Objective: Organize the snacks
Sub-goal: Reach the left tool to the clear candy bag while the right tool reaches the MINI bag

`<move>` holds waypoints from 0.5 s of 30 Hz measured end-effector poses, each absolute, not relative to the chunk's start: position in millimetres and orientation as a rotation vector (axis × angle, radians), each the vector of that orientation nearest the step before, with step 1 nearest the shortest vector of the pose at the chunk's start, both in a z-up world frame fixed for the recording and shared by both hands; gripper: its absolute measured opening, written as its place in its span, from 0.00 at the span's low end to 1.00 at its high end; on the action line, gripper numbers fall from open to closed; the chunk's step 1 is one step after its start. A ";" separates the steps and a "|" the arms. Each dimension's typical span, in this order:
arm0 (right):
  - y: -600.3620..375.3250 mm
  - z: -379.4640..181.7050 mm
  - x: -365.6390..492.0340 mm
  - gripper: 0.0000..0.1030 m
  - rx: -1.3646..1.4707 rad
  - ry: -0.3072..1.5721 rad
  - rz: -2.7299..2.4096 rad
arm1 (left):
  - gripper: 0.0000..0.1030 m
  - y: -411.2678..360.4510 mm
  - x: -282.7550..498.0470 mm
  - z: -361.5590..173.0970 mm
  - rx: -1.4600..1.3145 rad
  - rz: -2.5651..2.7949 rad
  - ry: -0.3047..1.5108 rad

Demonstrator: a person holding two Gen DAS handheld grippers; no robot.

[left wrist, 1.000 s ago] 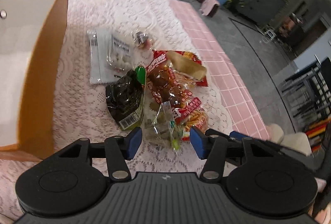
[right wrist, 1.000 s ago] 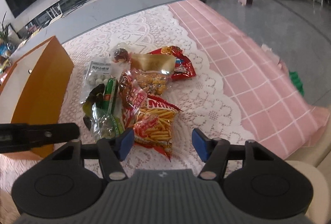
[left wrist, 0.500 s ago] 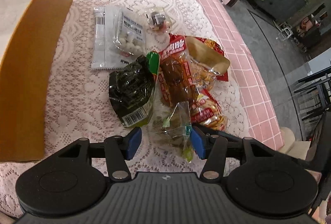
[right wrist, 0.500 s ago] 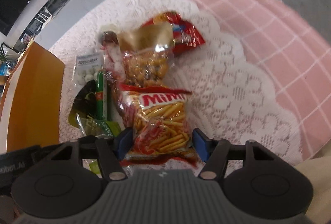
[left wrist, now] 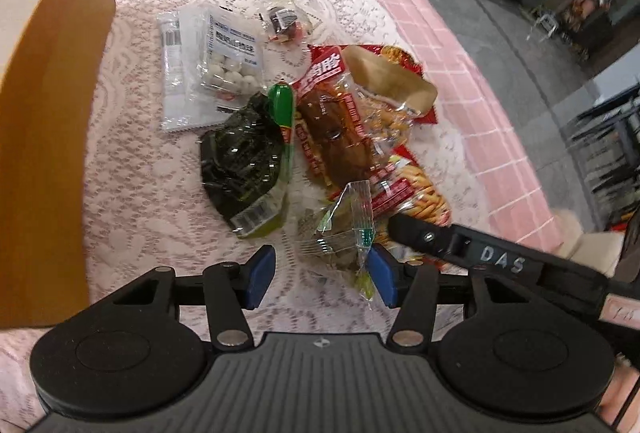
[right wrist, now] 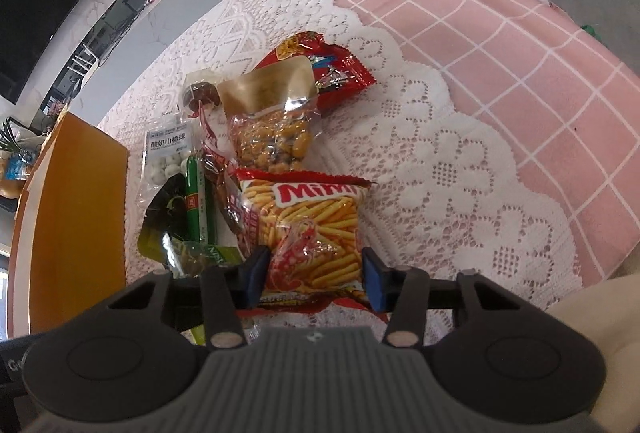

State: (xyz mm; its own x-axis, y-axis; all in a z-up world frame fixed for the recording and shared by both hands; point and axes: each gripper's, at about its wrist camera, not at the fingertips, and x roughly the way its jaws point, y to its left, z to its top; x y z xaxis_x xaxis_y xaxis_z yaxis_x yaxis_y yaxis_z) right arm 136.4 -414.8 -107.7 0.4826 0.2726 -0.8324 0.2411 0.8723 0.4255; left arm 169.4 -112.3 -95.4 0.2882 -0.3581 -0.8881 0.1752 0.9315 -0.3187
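White lace over a pink checked tablecloth [right wrist: 520, 45] carries the snack heap beside an orange box [left wrist: 44, 137]. My right gripper [right wrist: 314, 275] is closing its jaws around the Mimi stick bag [right wrist: 312, 233], pads at its sides. My left gripper [left wrist: 320, 275] stays parted, a clear green-printed packet [left wrist: 340, 233] against its right pad.

Snack packets [left wrist: 320, 137] heaped on lace

Left tongs [left wrist: 318, 275] agape over lace cloth [left wrist: 140, 169], clear green-printed packet [left wrist: 344, 233] against the right pad.
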 end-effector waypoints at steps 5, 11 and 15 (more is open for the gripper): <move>-414.9 -107.3 135.0 0.46 0.540 1.078 0.021 | 0.60 -119.6 169.1 -86.7 -0.020 -0.349 1.238; -414.7 -107.2 134.4 0.46 0.537 1.072 0.021 | 0.62 -122.7 179.8 -99.0 -0.134 -0.429 1.305; -418.3 -108.6 133.8 0.46 0.557 1.070 0.003 | 0.62 -119.8 181.2 -106.8 -0.209 -0.437 1.309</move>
State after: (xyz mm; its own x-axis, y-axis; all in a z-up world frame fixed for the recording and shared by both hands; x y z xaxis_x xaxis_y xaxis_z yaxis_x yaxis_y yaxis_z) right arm 133.8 -418.3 -108.6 0.4934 0.2660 -0.8281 0.2609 0.8630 0.4326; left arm 181.2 -119.8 -106.8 0.1929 -0.4244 -0.8847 0.1929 0.9004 -0.3899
